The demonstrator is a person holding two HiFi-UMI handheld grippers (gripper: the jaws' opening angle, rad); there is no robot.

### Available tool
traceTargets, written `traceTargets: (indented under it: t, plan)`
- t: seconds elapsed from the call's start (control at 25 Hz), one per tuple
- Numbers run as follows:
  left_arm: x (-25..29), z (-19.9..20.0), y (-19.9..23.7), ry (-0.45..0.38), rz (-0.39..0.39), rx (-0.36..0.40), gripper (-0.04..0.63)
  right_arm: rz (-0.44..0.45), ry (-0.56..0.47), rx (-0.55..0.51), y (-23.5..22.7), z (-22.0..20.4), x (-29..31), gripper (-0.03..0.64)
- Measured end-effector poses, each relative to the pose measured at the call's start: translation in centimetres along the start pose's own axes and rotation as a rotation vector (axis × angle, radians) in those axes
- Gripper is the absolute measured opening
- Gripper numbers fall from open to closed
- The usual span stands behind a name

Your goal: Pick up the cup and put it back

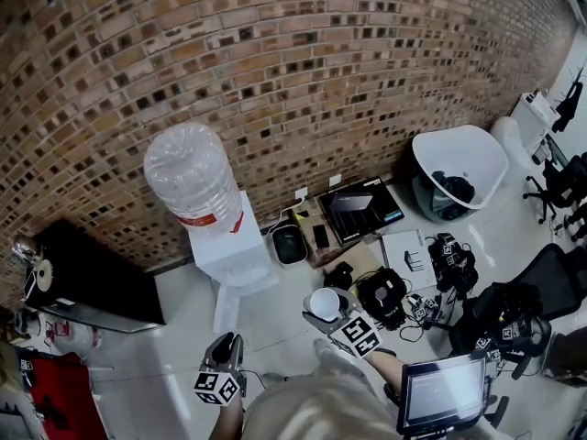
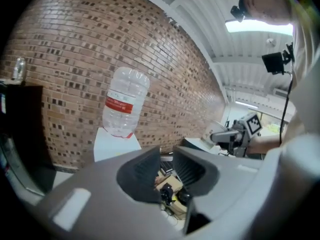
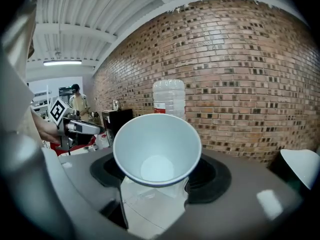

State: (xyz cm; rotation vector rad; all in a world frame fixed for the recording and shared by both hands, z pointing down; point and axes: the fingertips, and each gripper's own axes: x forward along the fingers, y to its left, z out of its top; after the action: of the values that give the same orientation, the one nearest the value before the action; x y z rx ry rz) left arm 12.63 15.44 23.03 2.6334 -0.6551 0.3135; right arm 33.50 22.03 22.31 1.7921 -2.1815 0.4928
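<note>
While the right gripper clasps one cup, one water dispenser stands ahead by the wall. The left gripper has its jaws slightly parted, empty.

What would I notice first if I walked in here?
The big upside-down water bottle on its white stand by the brick wall stands out first. Next comes the empty white cup, held in the right tongs low in the head view.

One cup, one water bottle (neck down), two tools.
</note>
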Motion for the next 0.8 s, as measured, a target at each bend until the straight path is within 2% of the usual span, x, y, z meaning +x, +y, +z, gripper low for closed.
traceTargets:
  t: [0.24, 0.44, 0.8]
  plan:
    - [-2.1, -1.2, 0.6, 0.027, -0.013, -0.004, 0.055, -0.015, 0.012, 0.027, 2.4, -1.1, -0.7, 0.333]
    - [-2.5, -2.0, 0.2, 0.022, -0.027, -0.023, 0.094, -0.015, 0.014, 0.034, 3.2, -1.8, -1.6, 0.333]
    - [-0.8, -2.8, -2.0, 0.022, -0.015, -0.036, 0.097, -0.027, 0.038, 0.026, 0.4, -3.1, -3.1, 0.333]
